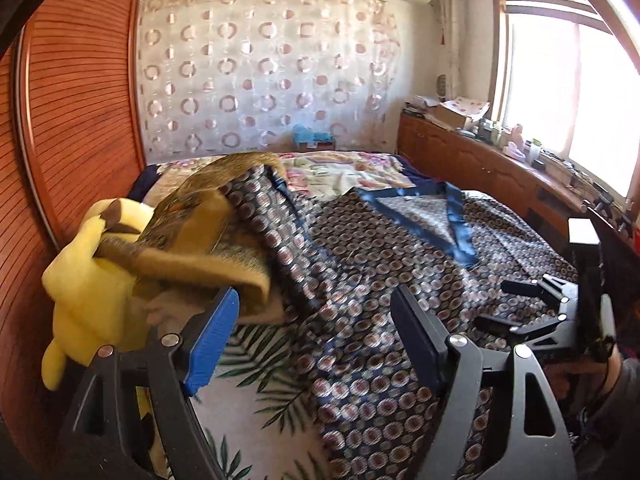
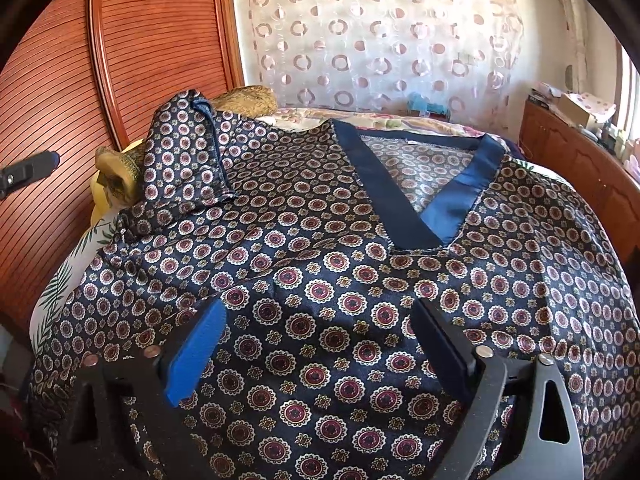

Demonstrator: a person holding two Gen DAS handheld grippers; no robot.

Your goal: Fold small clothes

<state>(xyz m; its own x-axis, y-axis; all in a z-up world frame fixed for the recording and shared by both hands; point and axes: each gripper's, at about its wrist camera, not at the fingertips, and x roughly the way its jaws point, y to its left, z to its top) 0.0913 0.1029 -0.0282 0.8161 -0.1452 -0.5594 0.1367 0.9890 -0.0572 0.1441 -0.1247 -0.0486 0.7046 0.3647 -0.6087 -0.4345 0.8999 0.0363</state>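
A dark blue satin top (image 2: pixel 320 288) with a medallion print and a plain blue V-neck band (image 2: pixel 452 196) lies spread on the bed; it also shows in the left wrist view (image 1: pixel 360 280). Its left sleeve (image 2: pixel 188 160) is draped up over a pile at the bed's left side. My right gripper (image 2: pixel 316 320) is open, hovering just above the top's front, holding nothing. My left gripper (image 1: pixel 316 312) is open and empty, over the garment's left edge. The right gripper (image 1: pixel 496 304) also shows in the left wrist view, open over the cloth.
A yellow plush toy (image 1: pixel 84 292) and a brown furry blanket (image 1: pixel 208 216) are piled at the bed's left side, by the wooden slatted wardrobe (image 1: pixel 80 120). A leaf-print sheet (image 1: pixel 256 392) covers the bed. A wooden cabinet (image 1: pixel 480 160) with clutter runs under the window.
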